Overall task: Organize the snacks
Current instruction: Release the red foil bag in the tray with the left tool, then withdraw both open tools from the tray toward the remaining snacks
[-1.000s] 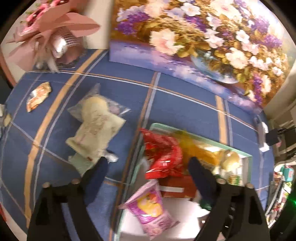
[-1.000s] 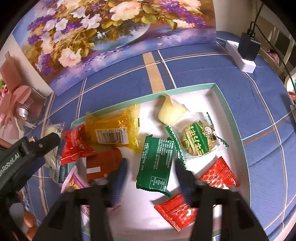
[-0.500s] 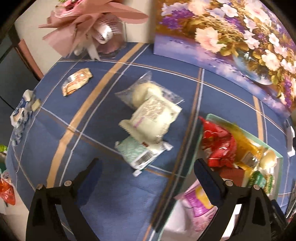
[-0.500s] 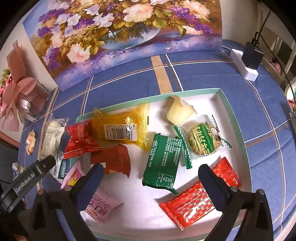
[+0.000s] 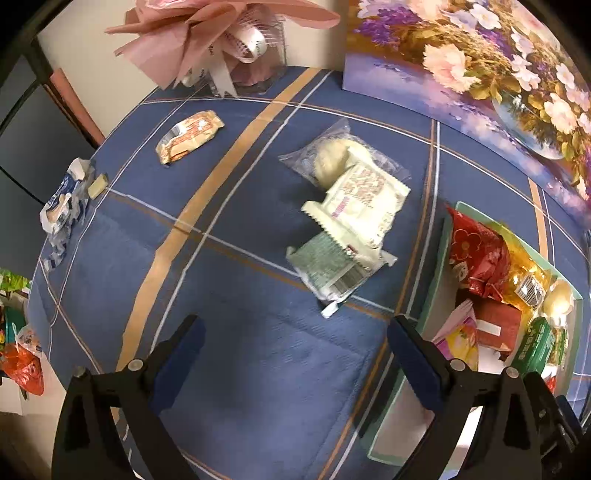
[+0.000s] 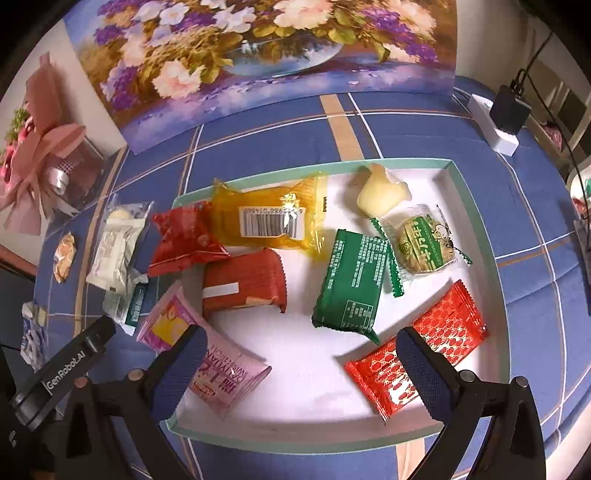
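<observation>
My left gripper [image 5: 295,328] stands open over bare blue tablecloth, nothing between its fingers. Just beyond it lies a pile: a pale green pack [image 5: 325,266], a cream pack [image 5: 364,206] on top and a clear bag with a pale bun [image 5: 332,158]. An orange-and-white pack [image 5: 188,136] lies farther left. My right gripper [image 6: 301,338] is open and empty over the white floor of the green-rimmed tray [image 6: 469,206]. The tray holds several snacks, among them a green pack [image 6: 351,280], a pink pack [image 6: 207,354] and a red patterned pack [image 6: 417,350].
A flower painting [image 6: 258,48] stands behind the tray and a pink ribboned gift [image 5: 221,33] sits at the back left. A power strip with a black charger [image 6: 506,110] lies at the right. A blue-white wrapper [image 5: 62,206] sits near the table's left edge.
The left gripper swung left from the tray's edge to the cloth in front of the pile. The right gripper's fingers spread wide and drew back from the green pack, which stays in the tray.
</observation>
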A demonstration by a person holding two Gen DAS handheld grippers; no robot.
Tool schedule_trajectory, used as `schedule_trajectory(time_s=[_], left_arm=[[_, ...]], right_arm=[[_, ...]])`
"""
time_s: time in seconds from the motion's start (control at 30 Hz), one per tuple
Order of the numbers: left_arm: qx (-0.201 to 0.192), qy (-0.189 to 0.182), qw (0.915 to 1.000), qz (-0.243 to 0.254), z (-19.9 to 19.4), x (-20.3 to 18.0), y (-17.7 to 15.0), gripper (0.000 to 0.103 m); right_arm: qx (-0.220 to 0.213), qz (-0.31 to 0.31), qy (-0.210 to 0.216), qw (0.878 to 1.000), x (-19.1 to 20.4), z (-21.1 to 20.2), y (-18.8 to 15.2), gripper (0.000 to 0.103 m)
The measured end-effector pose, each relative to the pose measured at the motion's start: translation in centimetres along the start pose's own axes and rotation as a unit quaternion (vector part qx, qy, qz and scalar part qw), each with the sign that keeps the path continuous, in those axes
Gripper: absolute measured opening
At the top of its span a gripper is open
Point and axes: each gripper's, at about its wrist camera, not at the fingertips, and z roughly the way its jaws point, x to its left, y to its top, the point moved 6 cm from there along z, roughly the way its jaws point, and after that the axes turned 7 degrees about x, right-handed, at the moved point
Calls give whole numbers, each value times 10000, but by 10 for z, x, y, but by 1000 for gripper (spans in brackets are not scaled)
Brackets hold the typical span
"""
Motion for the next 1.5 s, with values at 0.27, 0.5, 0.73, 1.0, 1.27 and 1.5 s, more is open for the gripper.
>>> schedule_trajectory(time_s=[0.27, 0.5, 0.73, 1.0, 1.27, 1.5], left_arm=[[-85, -60, 9990, -427, -9, 35, 7, 99], [-82, -124, 9960, -878, -9, 76, 15, 99], [-27, -137, 9912, -1315, -4, 110, 18, 99], [70, -257, 9895, -1418, 7, 125, 24, 99], [-273, -176, 9965, -771, 10, 122, 57, 99], [-774, -322, 9965, 44, 8, 142, 118, 99]], right_arm=[[-40, -188, -38, 9998, 16, -3, -1, 103], [-75, -282, 216, 9993, 43, 1, 1, 103], [-156, -569, 493, 9970, 85, 5, -5, 103], [-122, -894, 638, 9939, 122, 14, -12, 103], [-355, -914, 805, 9919, 141, 8, -4, 103], [-519, -875, 932, 9904, 170, 5, 23, 103]])
